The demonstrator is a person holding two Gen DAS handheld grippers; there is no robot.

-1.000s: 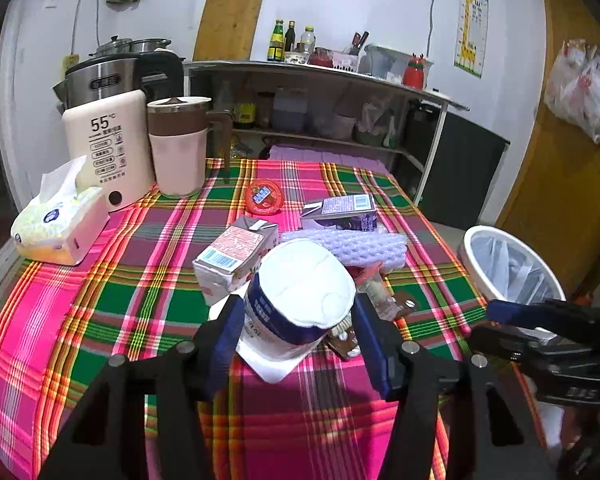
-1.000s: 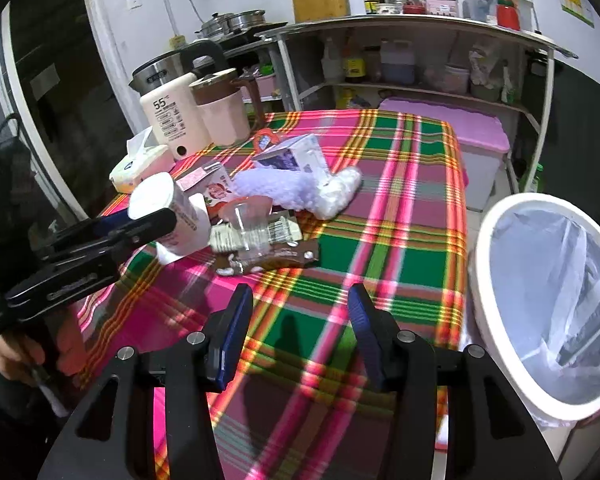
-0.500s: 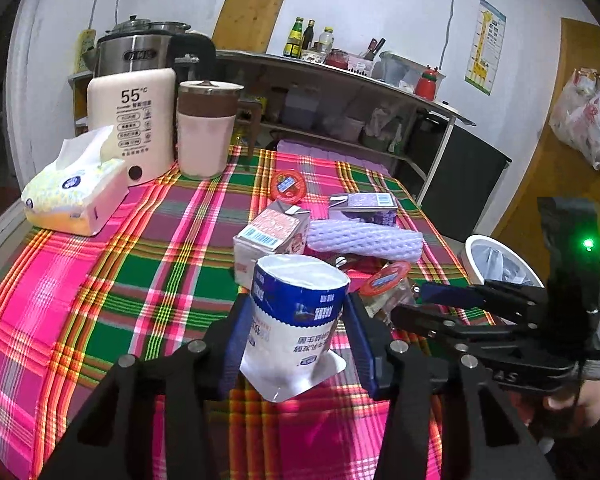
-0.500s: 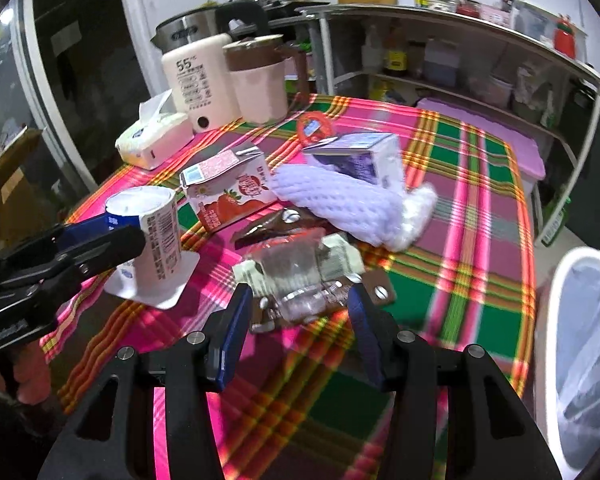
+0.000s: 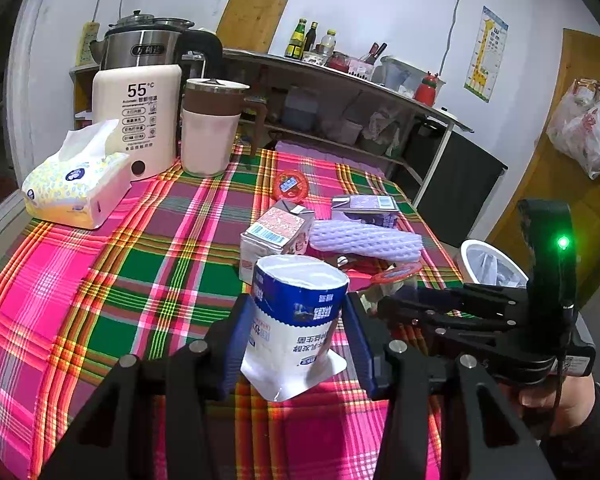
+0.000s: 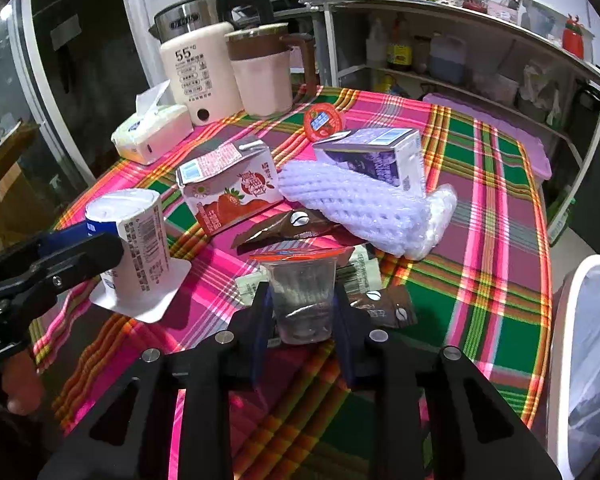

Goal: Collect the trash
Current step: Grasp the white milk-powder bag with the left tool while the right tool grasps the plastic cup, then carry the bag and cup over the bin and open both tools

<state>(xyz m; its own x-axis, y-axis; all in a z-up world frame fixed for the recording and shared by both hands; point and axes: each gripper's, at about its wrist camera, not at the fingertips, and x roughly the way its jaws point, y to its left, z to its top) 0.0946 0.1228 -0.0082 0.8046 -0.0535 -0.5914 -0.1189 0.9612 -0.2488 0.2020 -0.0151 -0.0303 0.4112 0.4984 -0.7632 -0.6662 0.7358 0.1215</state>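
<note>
In the left wrist view, bare plaid tablecloth (image 5: 80, 300) is seen at lower left, and the white bin (image 5: 490, 264) off the table edge at right. The upturned yogurt cup (image 5: 296, 320) is bracketed by the left gripper (image 5: 296, 344), narrower than a second ago; pad contact cannot be confirmed. The right gripper (image 6: 302, 320), empty a second ago, is closing on the clear cup (image 6: 302, 300) at centre. The cup's base is hidden by the fingers.
</note>
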